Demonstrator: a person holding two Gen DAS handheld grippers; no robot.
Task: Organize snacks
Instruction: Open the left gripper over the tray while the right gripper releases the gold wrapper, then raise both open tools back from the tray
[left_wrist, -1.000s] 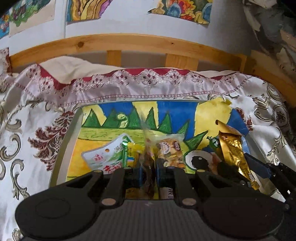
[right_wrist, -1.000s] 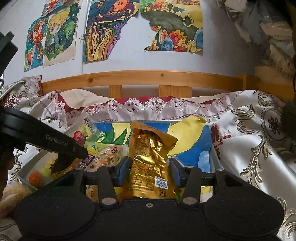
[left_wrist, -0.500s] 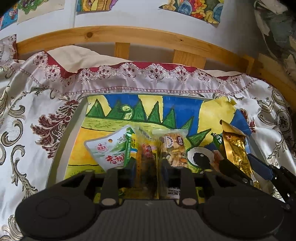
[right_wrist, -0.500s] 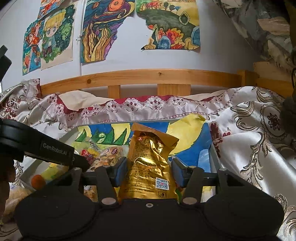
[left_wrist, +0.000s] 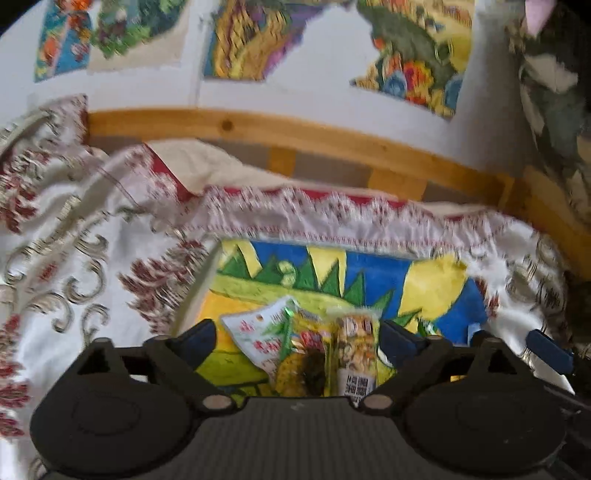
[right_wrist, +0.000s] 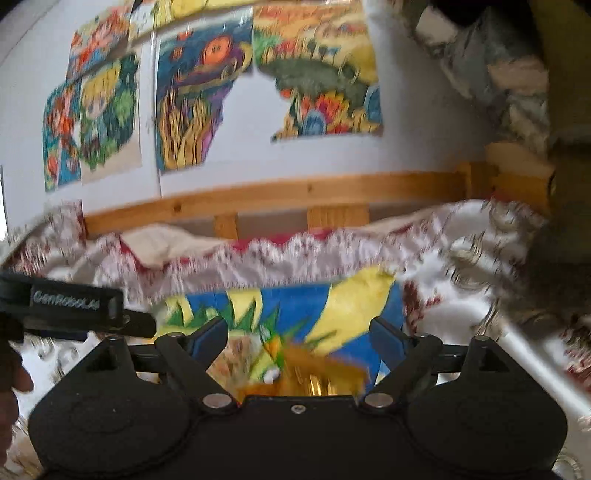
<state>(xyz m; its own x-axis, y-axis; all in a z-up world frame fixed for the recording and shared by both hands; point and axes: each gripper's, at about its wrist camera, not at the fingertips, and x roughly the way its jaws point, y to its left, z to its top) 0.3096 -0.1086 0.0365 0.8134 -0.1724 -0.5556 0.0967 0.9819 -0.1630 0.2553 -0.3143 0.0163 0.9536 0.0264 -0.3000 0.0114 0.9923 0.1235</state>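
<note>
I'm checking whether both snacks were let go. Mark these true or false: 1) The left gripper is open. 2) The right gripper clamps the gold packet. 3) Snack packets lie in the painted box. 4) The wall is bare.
1) True: the left gripper has just opened, clear of the snack packets.
2) False: the right gripper has just opened; the gold packet lies loose between its fingers.
3) True: they lie in the painted box.
4) False: drawings hang there.

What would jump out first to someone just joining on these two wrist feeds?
The painted tray, bright blue, yellow and green, sits on the patterned cloth. Both grippers have just been opening over it: the left gripper stands wide above a cluster of snack packets, the right gripper above the gold packet. Colourful drawings cover the wall behind.
</note>
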